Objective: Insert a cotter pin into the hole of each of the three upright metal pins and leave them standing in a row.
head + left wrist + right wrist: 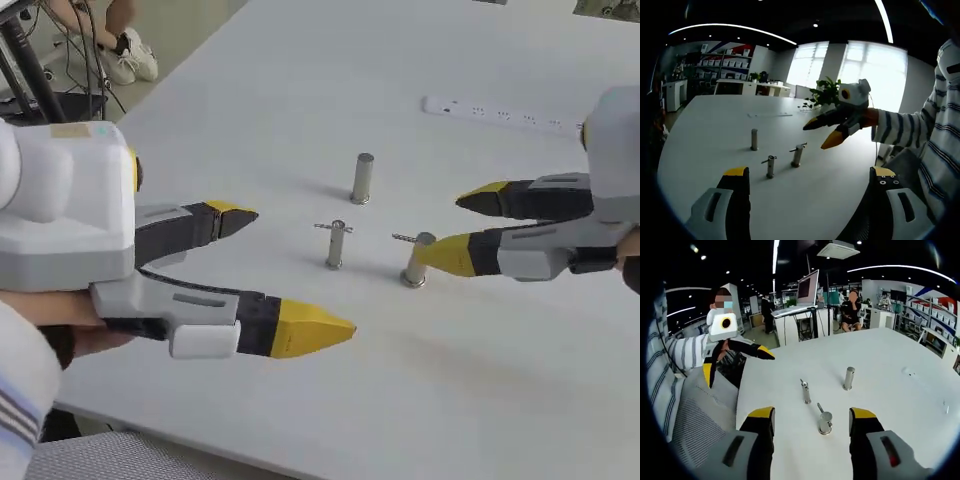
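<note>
Three upright metal pins stand in a loose row on the white table (300,80). The far pin (362,178) (754,139) (848,378) has nothing through it. The middle pin (335,243) (770,166) (805,391) and the near-right pin (417,260) (797,155) (825,421) each carry a cotter pin through the top. My left gripper (285,272) (810,175) is open and holds nothing, left of the pins. My right gripper (445,228) (812,414) is open too, its jaws on either side of the near-right pin without touching it.
A white power strip (500,113) lies at the table's far right. The table's near edge runs along the bottom, with a grey chair (100,455) below it. A person (853,305) sits beyond the far end of the table.
</note>
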Demonstrator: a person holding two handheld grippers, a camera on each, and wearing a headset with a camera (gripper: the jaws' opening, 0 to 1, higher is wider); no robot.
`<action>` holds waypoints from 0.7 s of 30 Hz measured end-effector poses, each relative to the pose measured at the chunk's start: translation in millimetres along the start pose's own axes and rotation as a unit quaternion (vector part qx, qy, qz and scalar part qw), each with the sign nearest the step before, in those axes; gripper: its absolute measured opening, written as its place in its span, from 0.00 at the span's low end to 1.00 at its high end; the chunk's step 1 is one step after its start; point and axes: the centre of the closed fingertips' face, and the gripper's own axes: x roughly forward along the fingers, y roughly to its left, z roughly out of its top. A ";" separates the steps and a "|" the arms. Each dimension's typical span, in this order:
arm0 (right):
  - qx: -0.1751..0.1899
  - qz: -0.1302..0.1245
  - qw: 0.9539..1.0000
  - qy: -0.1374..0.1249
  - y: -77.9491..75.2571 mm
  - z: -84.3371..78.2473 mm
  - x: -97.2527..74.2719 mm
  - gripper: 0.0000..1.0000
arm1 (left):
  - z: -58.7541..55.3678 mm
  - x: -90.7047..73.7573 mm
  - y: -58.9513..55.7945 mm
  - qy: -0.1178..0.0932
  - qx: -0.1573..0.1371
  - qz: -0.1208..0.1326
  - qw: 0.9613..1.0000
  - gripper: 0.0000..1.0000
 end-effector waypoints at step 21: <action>0.121 -0.039 0.991 -0.035 31.6 -31.0 -43.3 0.87 | 11.3 6.0 4.8 -0.014 0.003 0.013 1.000 0.99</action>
